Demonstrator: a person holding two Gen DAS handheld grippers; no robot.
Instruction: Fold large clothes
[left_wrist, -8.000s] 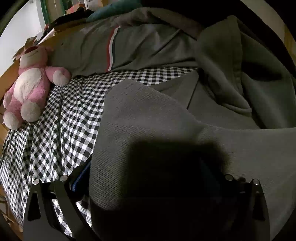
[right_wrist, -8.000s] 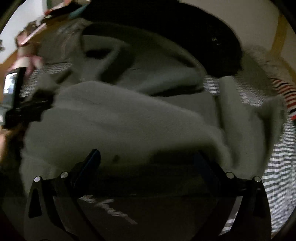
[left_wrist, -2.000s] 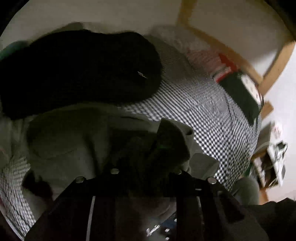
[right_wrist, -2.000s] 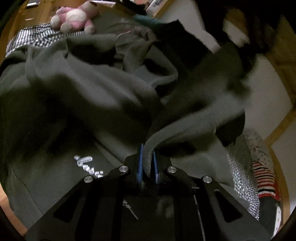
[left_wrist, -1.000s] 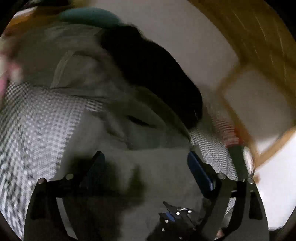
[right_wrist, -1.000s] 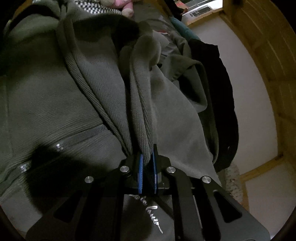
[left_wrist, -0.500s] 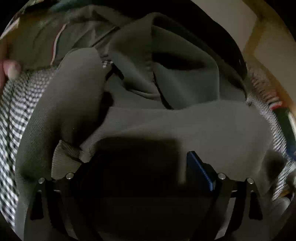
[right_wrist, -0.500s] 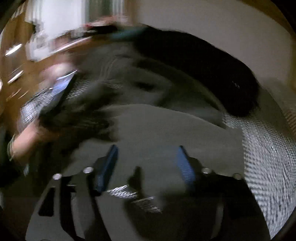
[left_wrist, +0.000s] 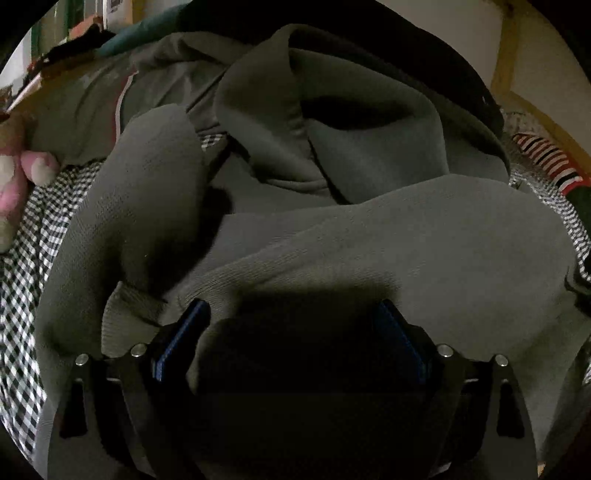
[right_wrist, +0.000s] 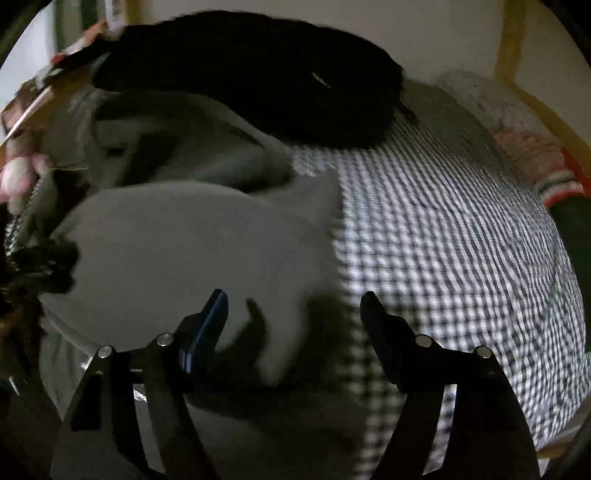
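The left hand-held gripper (left_wrist: 291, 332) hangs low over a grey-green hooded sweatshirt (left_wrist: 406, 236), its blue-padded jaws spread wide with only a shadowed stretch of the fabric beneath them and nothing pinched. The right hand-held gripper (right_wrist: 295, 317) has its jaws opening, wide apart, above the sweatshirt's (right_wrist: 192, 243) right edge where cloth meets sheet; nothing is caught between them. The sweatshirt lies bunched on a bed covered by a black-and-white checked sheet (right_wrist: 443, 229), its hood (left_wrist: 332, 129) gaping open at the far side and a sleeve (left_wrist: 147, 192) folded in along the left. Beyond the hood lies a black garment (right_wrist: 251, 74), against a pale wall. A pink plush toy (left_wrist: 14, 184) sits at the left edge of the bed, and a red, white and black striped cloth (left_wrist: 546, 158) lies at the right, beside a wooden frame (left_wrist: 506, 55). The right wrist view is blurred.
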